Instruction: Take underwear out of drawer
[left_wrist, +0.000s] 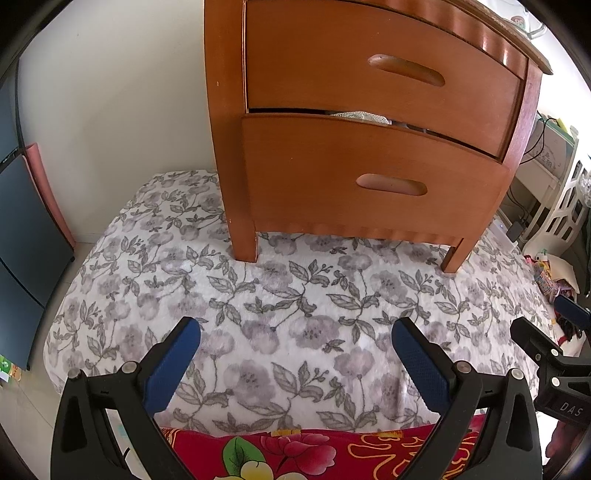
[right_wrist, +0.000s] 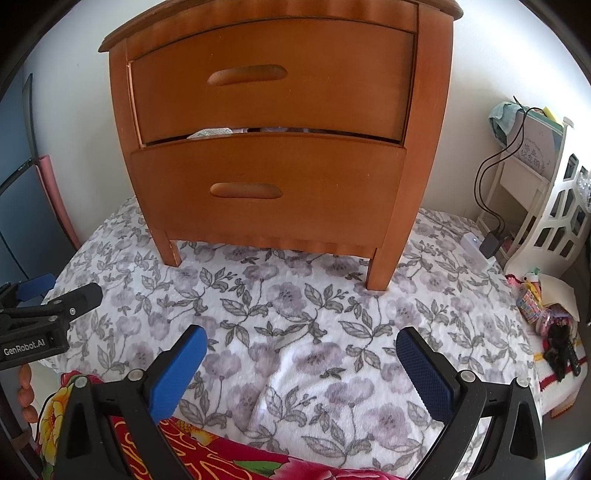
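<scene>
Nothing's been grabbed yet: both blue-padded black grippers, left (left_wrist: 295, 354) and right (right_wrist: 301, 354), are held wide open and empty at the bottom of the frame, while pale fabric, probably the underwear (right_wrist: 209, 132), is seen mid-frame in the barely opened curved orange wooden lower drawer (right_wrist: 258, 188), so its slot handle (right_wrist: 246, 190) likely needs pulling next.

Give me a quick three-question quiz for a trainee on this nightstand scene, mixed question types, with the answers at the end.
1. True or false: the left gripper is shut on cloth.
2. Which drawer has white cloth peeking over its front: A, the top drawer, or B, the bottom drawer?
3. What does the nightstand stand on?

Key: 1. False, both it and the right gripper are open and empty. 2. B. 3. A floral blanket.
</scene>
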